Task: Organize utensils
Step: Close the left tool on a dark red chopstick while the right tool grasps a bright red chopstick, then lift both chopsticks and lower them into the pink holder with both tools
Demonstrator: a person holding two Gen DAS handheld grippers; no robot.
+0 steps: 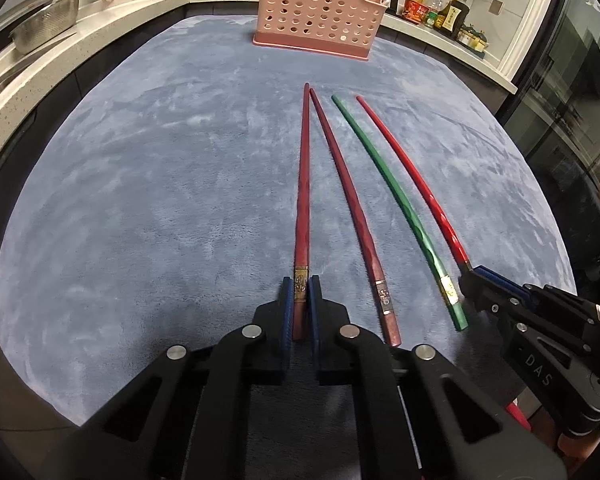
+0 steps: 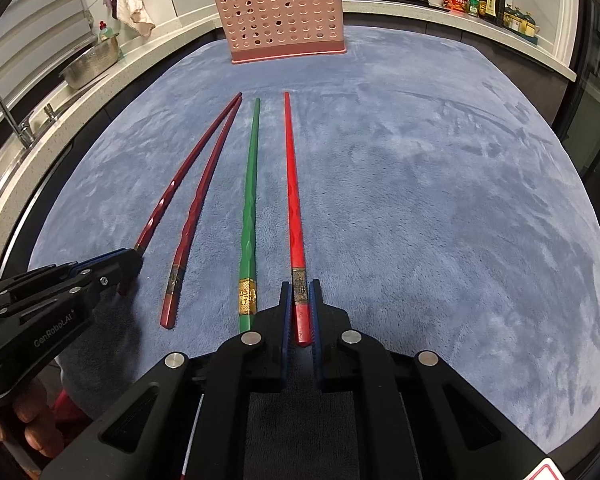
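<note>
From the left wrist view, the left gripper (image 1: 301, 294) is pinching the butt end of the leftmost dark red chopstick (image 1: 303, 184) at bottom center, with its twin (image 1: 346, 200) and a green chopstick (image 1: 388, 184) lying just right on the fuzzy blue mat (image 1: 140, 184), and I'd bet that thin round stick pivots or slips if lifted from the very end. From the right wrist view, the right gripper (image 2: 301, 300) is clamped on the bright red chopstick (image 2: 292, 184) the same way, so the long tips could snag the rim of the pink holder (image 2: 284, 20) at top center, a kitchen counter (image 2: 460, 16) with bottles behind.
</note>
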